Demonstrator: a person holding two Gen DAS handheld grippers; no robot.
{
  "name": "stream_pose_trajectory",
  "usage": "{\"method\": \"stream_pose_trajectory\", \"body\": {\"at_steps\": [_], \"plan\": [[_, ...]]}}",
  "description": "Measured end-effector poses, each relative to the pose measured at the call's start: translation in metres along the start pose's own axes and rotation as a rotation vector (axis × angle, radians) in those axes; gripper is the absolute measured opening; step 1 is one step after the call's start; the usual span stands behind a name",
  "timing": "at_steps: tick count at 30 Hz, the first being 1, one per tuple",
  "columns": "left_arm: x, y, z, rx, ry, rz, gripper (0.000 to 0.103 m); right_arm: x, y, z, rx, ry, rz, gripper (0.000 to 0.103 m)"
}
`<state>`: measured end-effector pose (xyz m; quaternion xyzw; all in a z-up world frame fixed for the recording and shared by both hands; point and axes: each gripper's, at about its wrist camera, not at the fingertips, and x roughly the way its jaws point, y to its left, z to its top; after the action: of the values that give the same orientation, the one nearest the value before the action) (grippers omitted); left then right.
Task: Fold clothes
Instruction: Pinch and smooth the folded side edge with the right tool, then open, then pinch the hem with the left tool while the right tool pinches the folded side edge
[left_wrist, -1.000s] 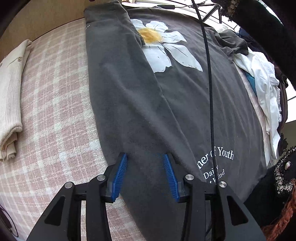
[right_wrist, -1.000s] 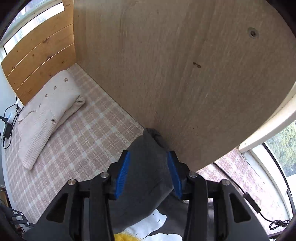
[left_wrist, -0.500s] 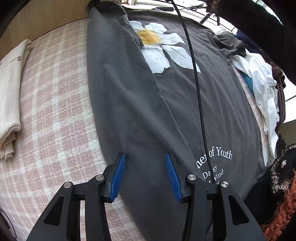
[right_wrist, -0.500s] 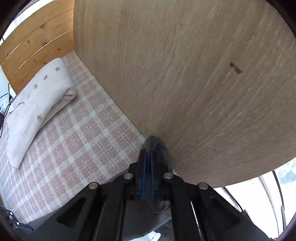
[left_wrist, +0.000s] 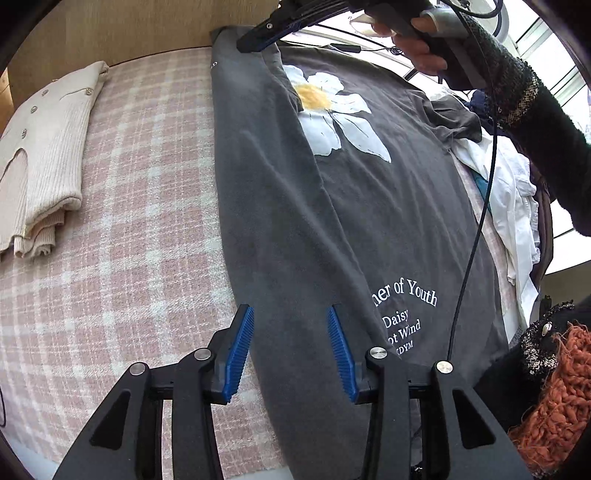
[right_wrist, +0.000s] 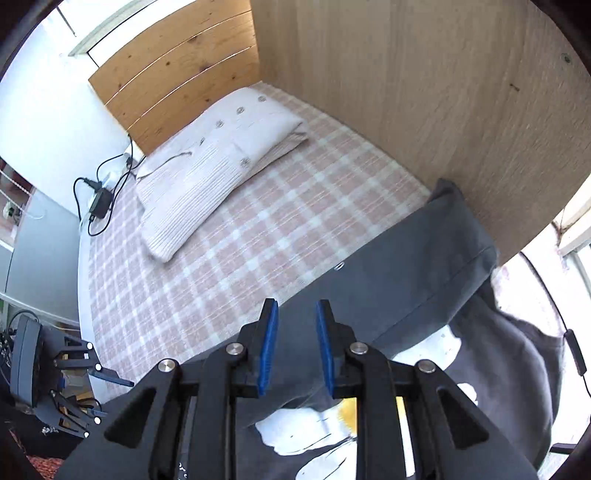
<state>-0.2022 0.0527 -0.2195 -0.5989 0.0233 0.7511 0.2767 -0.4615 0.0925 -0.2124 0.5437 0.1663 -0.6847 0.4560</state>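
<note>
Left wrist view: the dark grey daisy-print T-shirt lies flat beside the folded cream knit cardigan; the left gripper hovers half-spread and closing, holding nothing.

Right wrist view: the right gripper, narrow and opening, is empty over the shirt's folded edge; press that crease straight before regrasping.

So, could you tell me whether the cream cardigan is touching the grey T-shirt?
Apart. The left wrist view shows a wide strip of pink checked cover between the cream cardigan and the grey T-shirt.
</note>
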Motion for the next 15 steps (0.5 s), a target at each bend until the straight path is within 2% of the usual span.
{"method": "stream_pose_trajectory", "body": {"at_steps": [2, 4, 6, 8, 10, 11, 12, 15], "plan": [[0.004, -0.005, -0.010, -0.001, 0.026, -0.003, 0.039, 0.024, 0.019, -0.022, -0.017, 0.054, 0.011, 0.021], [0.001, -0.010, -0.032, -0.001, 0.072, 0.009, 0.039, 0.048, 0.031, -0.036, -0.035, 0.108, -0.023, 0.021], [0.004, -0.010, -0.056, -0.018, 0.115, 0.049, 0.039, 0.052, 0.037, -0.041, -0.089, 0.109, -0.123, 0.015], [-0.004, -0.010, -0.082, -0.033, 0.135, 0.092, 0.039, 0.036, 0.032, -0.042, -0.053, 0.075, -0.138, 0.017], [-0.022, -0.004, -0.108, -0.111, 0.127, 0.119, 0.039, 0.015, 0.024, -0.043, 0.008, 0.035, -0.127, 0.019], [-0.032, -0.004, -0.117, -0.153, 0.110, 0.122, 0.039, 0.004, 0.020, -0.044, 0.039, 0.015, -0.122, 0.026], [-0.041, -0.009, -0.121, -0.170, 0.081, 0.124, 0.039, -0.002, 0.015, -0.045, 0.071, -0.002, -0.114, 0.040], [-0.054, -0.040, -0.117, -0.161, -0.006, 0.122, 0.041, 0.000, -0.007, -0.047, 0.151, -0.019, -0.140, 0.044]]}}
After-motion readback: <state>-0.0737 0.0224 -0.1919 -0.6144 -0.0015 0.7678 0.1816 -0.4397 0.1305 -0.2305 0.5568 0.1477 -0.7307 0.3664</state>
